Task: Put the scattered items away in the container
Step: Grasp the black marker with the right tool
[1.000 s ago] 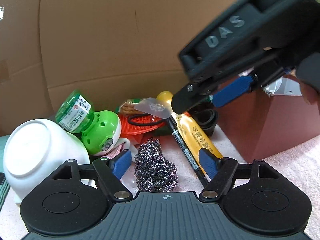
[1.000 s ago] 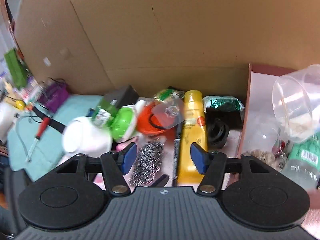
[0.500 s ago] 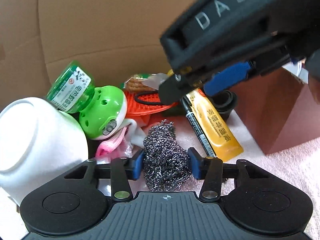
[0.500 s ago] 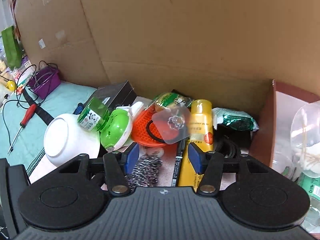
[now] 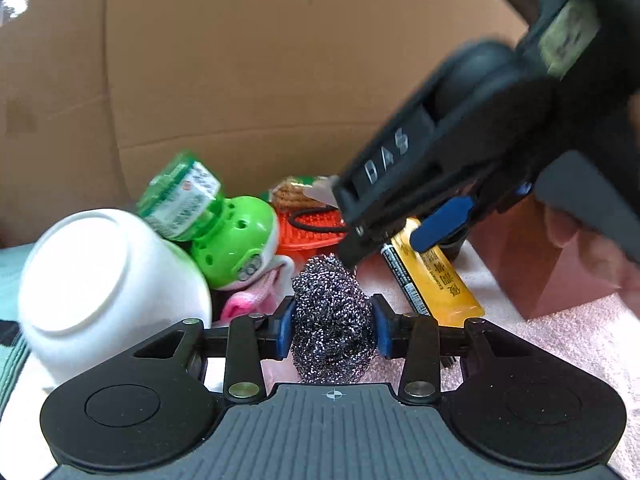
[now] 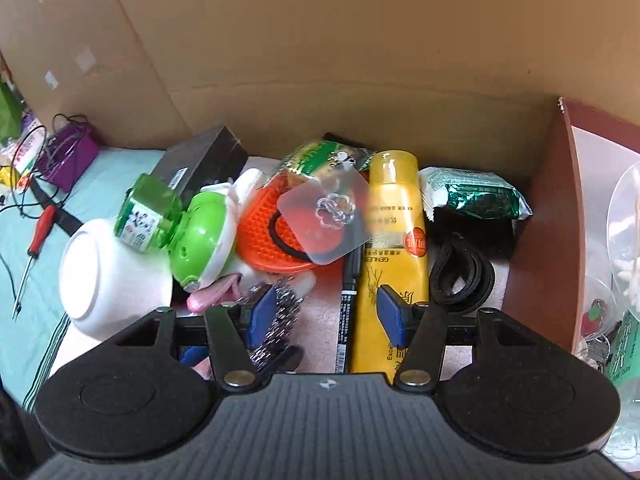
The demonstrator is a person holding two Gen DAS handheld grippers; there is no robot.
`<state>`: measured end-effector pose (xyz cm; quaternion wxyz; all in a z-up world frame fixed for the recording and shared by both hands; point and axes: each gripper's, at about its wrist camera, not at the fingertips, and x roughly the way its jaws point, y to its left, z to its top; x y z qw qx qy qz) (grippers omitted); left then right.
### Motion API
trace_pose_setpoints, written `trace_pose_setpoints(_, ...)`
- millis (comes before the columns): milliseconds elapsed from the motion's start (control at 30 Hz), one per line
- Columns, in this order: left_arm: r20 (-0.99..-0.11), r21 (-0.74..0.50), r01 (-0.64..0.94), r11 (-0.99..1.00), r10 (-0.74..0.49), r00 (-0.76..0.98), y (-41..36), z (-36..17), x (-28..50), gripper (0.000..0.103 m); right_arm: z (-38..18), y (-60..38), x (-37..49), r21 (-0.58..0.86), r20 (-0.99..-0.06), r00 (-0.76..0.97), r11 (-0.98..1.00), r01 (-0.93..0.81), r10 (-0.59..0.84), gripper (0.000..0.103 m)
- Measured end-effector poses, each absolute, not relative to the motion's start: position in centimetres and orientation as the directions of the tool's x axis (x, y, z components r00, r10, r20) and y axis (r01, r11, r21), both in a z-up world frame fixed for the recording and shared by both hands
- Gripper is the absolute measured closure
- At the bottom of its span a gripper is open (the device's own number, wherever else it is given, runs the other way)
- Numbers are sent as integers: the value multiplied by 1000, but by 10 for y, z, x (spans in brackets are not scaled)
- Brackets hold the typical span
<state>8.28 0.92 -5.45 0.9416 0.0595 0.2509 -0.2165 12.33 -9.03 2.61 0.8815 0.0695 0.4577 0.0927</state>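
My left gripper (image 5: 331, 330) is shut on a steel wool scrubber (image 5: 332, 320), its blue pads pressing both sides. My right gripper (image 6: 326, 312) is open and empty, hovering above the black marker (image 6: 347, 308) and the yellow tube (image 6: 394, 256); it also shows from the side in the left wrist view (image 5: 440, 216), just above the scrubber. A clear adhesive hook (image 6: 326, 222) lies on an orange brush (image 6: 264, 240). The brown container (image 6: 548, 216) stands at the right; it also shows in the left wrist view (image 5: 532, 264).
A white bowl (image 5: 104, 284) lies tipped at the left beside a green bottle (image 5: 180, 196) and a green-white toy (image 5: 236, 240). A cardboard wall (image 6: 320, 40) closes the back. Black bands (image 6: 460, 272), a green packet (image 6: 476, 196), a black box (image 6: 200, 160) and a screwdriver (image 6: 36, 244) lie around.
My left gripper moved forward and closed on the steel wool. My right gripper dropped lower over the marker and tube, staying open.
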Motion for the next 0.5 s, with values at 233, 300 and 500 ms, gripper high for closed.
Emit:
trace_pose_setpoints(233, -436, -20, 411, 911, -378, 817, 32, -43, 53, 64, 25, -90, 128, 163, -822, 541, 984, -72, 176, 72)
trace_pose_setpoints(300, -443, -31, 417, 908, -387, 809, 35, -45, 50, 64, 26, -86, 128, 114, -833, 536, 991, -74, 136, 78)
trace_pose_setpoints(500, -393, -37, 399, 916, -380, 837, 49, -41, 33, 64, 26, -78, 123, 70, -835, 542, 995, -71, 98, 83)
